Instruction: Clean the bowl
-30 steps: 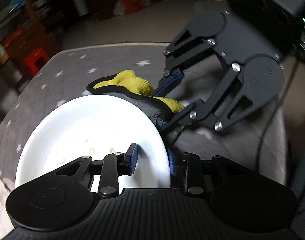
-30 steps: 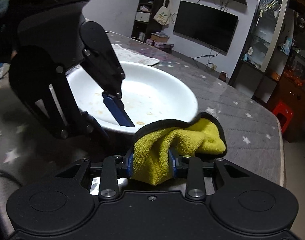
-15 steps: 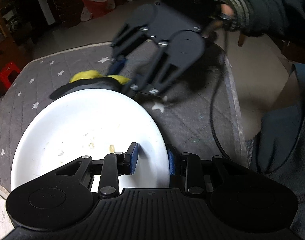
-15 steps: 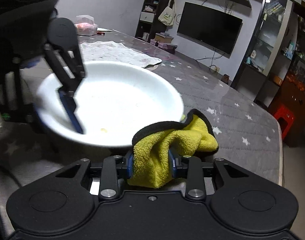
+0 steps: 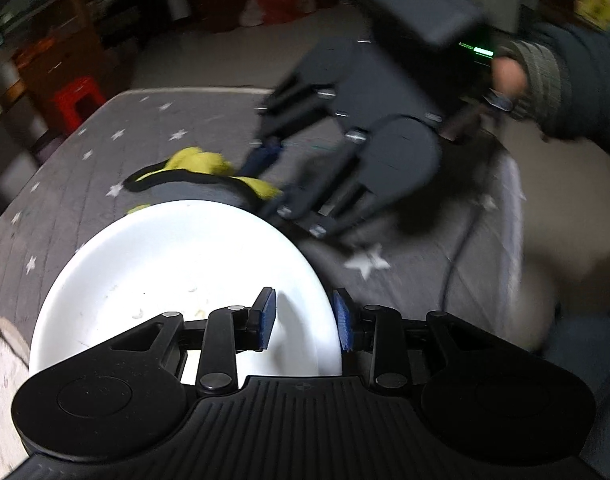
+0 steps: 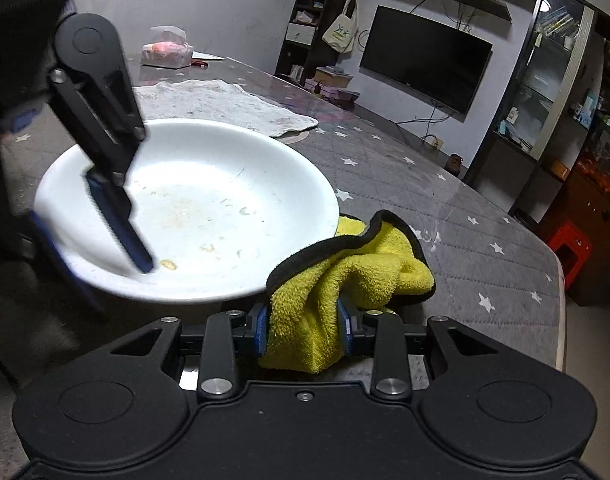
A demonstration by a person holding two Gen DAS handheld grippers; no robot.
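A white bowl (image 5: 185, 268) with dried food specks sits on the grey star-patterned table; it also shows in the right wrist view (image 6: 209, 200). My left gripper (image 5: 303, 320) is shut on the bowl's rim, one blue pad inside and one outside. In the right wrist view the left gripper's inner finger (image 6: 119, 220) reaches into the bowl. My right gripper (image 6: 303, 328) is shut on a yellow cloth (image 6: 345, 276) with a black edge, just beside the bowl's rim. The cloth (image 5: 201, 168) and the right gripper (image 5: 279, 182) lie beyond the bowl's far rim in the left wrist view.
A pale cloth mat (image 6: 225, 104) lies behind the bowl, with a tissue pack (image 6: 167, 50) further back. A red stool (image 5: 79, 100) stands on the floor past the table's end. A TV (image 6: 425, 56) hangs on the far wall. The table edge (image 6: 559, 304) runs at the right.
The right gripper with the cloth has drawn back a little from the bowl's rim and shifted sideways. The left gripper keeps its hold on the rim; the bowl has turned slightly.
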